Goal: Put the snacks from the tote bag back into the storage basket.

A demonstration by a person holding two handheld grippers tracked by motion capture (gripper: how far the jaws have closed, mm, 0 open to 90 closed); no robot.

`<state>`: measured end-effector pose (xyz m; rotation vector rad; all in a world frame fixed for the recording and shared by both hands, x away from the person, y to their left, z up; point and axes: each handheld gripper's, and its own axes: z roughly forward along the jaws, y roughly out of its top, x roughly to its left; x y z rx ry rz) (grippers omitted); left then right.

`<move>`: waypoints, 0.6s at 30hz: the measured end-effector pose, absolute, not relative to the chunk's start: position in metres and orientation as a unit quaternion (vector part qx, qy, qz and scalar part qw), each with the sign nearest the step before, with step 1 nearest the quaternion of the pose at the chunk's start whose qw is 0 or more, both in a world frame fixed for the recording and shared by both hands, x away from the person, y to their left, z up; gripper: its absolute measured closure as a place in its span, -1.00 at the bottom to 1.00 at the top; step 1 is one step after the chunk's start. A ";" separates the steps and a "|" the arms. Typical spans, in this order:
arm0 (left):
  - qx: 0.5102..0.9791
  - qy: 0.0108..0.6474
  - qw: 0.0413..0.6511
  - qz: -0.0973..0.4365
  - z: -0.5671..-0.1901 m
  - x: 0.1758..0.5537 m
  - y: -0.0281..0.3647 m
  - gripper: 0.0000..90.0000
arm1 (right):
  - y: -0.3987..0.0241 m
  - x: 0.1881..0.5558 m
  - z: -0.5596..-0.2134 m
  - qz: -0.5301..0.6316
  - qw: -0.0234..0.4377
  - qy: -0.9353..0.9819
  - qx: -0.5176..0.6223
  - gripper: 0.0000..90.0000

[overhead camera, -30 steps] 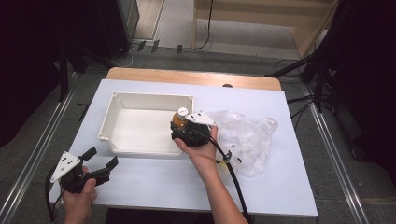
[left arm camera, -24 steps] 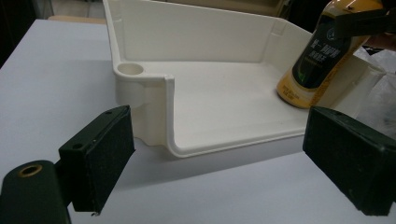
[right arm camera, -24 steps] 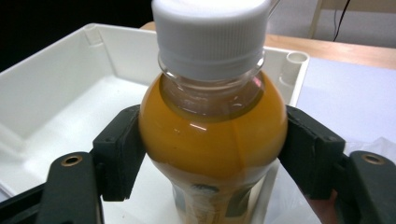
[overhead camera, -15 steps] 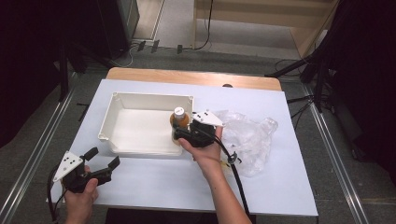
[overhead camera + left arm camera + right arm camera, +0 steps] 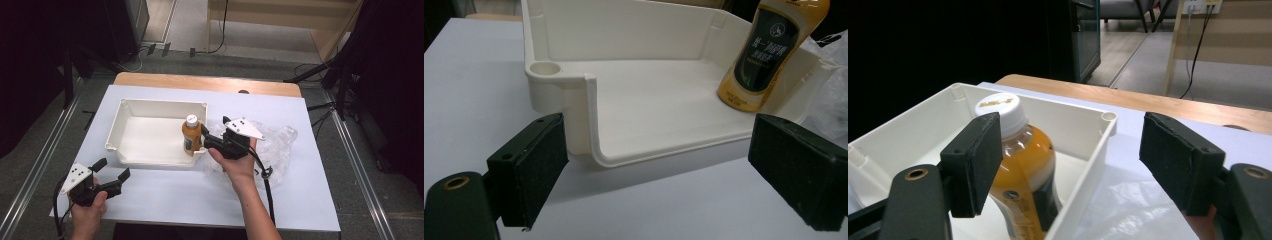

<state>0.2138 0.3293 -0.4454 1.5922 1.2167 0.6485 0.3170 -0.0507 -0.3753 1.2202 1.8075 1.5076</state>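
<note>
The left gripper (image 5: pixel 111 182) rests on the white surface (image 5: pixel 165 195) just in front of the one white bin (image 5: pixel 150 137), fingers spread around nothing. One orange bottle (image 5: pixel 191 136) stands upright in the bin's right front corner. The left gripper view shows its dark label. The right gripper (image 5: pixel 212 142) is beside the bottle, fingers spread, just opened. One crinkly clear bag (image 5: pixel 280 147) lies right of the bin.

The squat orange plastic bottle (image 5: pixel 191 136) has a white cap and a dark label with pale lettering. Beside the black gripper (image 5: pixel 209 141) sit a cream rectangular plastic tray (image 5: pixel 131 107), a clear crinkled bag (image 5: pixel 280 145) and the white surface (image 5: pixel 200 200).
</note>
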 end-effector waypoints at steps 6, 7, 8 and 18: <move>0.657 0.503 0.495 0.265 -0.446 0.215 0.329 -0.80 | -0.068 0.313 -0.377 0.552 0.246 0.654 0.454 -0.42; 0.657 0.503 0.495 0.265 -0.446 0.215 0.329 -0.80 | -0.071 0.312 -0.377 0.552 0.247 0.653 0.456 -0.42; 0.658 0.502 0.495 0.265 -0.447 0.215 0.329 -0.80 | -0.074 0.311 -0.378 0.550 0.249 0.653 0.457 -0.42; 0.662 0.501 0.489 0.268 -0.448 0.215 0.326 -0.80 | -0.098 0.304 -0.379 0.553 0.255 0.647 0.460 -0.43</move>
